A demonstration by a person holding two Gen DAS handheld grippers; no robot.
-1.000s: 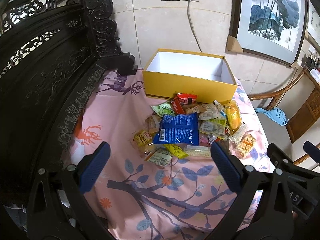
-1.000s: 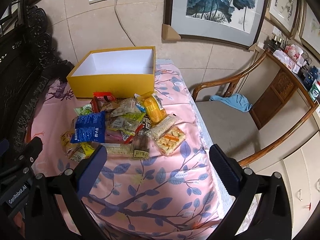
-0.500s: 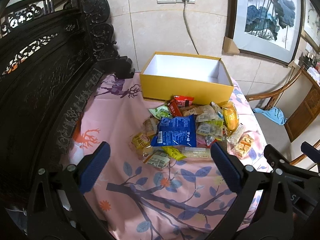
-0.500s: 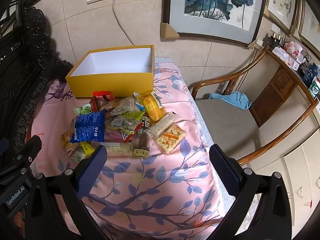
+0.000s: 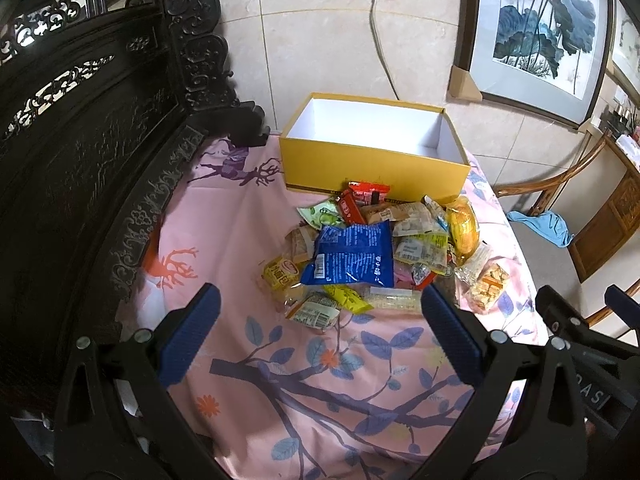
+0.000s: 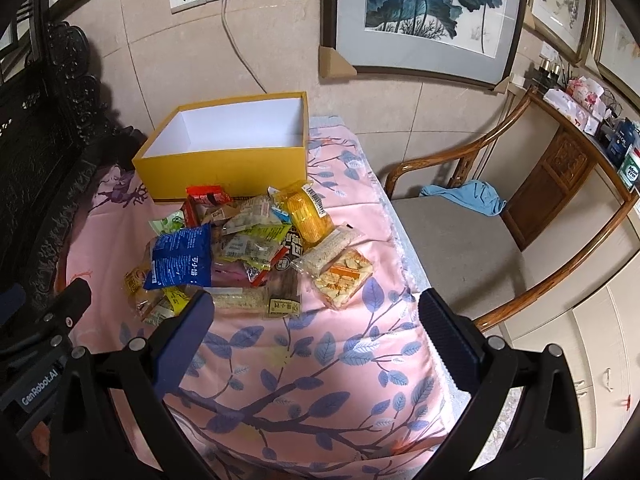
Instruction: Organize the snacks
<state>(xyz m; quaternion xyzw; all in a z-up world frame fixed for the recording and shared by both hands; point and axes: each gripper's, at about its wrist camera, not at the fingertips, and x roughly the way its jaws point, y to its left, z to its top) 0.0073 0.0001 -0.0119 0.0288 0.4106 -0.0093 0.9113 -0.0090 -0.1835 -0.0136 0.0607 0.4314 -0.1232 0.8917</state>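
I am holding both tools above the near edge of the counter (image 5: pixel 224 216), which is draped in a pink floral cloth. The left hand-held gripper (image 5: pixel 320 320) is hanging with its jaws spread wide and nothing between them, and the right hand-held gripper (image 6: pixel 316 322) is doing the same, equally bare.

The snacks (image 5: pixel 384 256) are lying in a loose, overlapping heap in the middle of the cloth, just in front of the yellow box (image 5: pixel 376 168). The box is standing open at the far side, and as far as I can see its white interior is holding nothing yet, though the near wall is hiding part of the floor.

I am judging these packets to be light, crinkly and slick, so they are likely to slide over one another when nudged. The blue bag (image 5: pixel 352 256) is lying on top, flat and puffy; I am thinking of pinching it by a sealed edge, not across the middle, since squeezing the air cushion could let it squirt out. The rice cracker pack (image 6: pixel 344 276) at the right edge of the heap looks brittle inside, so I am planning a gentle grip on its crimped end. The yellow pack (image 6: pixel 306 212) near the box looks soft and squashable. The small sachets at the near-left side are lying partly buried, and I cannot tell exactly how they are stacked.
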